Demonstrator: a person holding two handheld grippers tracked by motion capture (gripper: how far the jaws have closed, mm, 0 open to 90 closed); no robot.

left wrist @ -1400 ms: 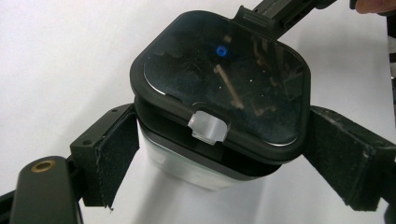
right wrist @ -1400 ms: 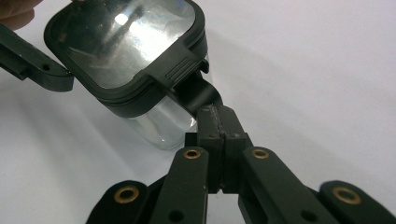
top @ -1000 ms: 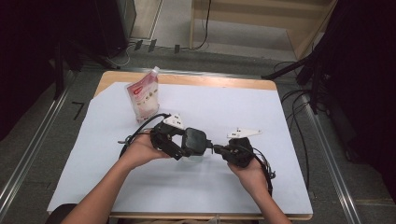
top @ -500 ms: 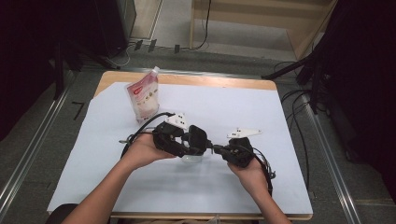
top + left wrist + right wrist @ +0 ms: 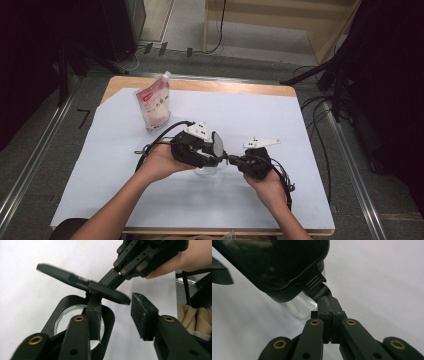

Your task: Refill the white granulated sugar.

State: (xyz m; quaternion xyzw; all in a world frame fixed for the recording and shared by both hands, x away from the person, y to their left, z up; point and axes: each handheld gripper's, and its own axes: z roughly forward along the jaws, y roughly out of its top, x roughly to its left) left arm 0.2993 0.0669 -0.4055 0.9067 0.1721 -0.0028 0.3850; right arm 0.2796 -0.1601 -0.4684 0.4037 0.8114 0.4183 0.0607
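Note:
A small clear glass jar point(image 5: 206, 170) stands on the white sheet, with a black square collar around its mouth point(image 5: 65, 320). Its black flip lid point(image 5: 75, 281) point(image 5: 218, 144) is tilted up off the mouth. My right gripper point(image 5: 328, 302) point(image 5: 231, 160) is shut on the lid's ribbed tab point(image 5: 315, 282); it also shows far off in the left gripper view point(image 5: 110, 280). My left gripper point(image 5: 117, 312) point(image 5: 212, 155) hovers over the jar. Its jaws have just been closing, with the lid's near edge between them. The right pad point(image 5: 143, 315) stands just clear of that edge.
A red-and-white stand-up pouch point(image 5: 155, 102) stands at the back left of the white sheet point(image 5: 300, 125). The wooden table edge point(image 5: 200, 84) shows behind it. Cables point(image 5: 160, 137) trail from both grippers, and a black stand leg point(image 5: 320, 75) lies off the table's far right.
The left gripper's jaws have narrowed and that hand has shifted a little up and toward the right gripper. The black lid now stands tilted up. The right hand has stayed put.

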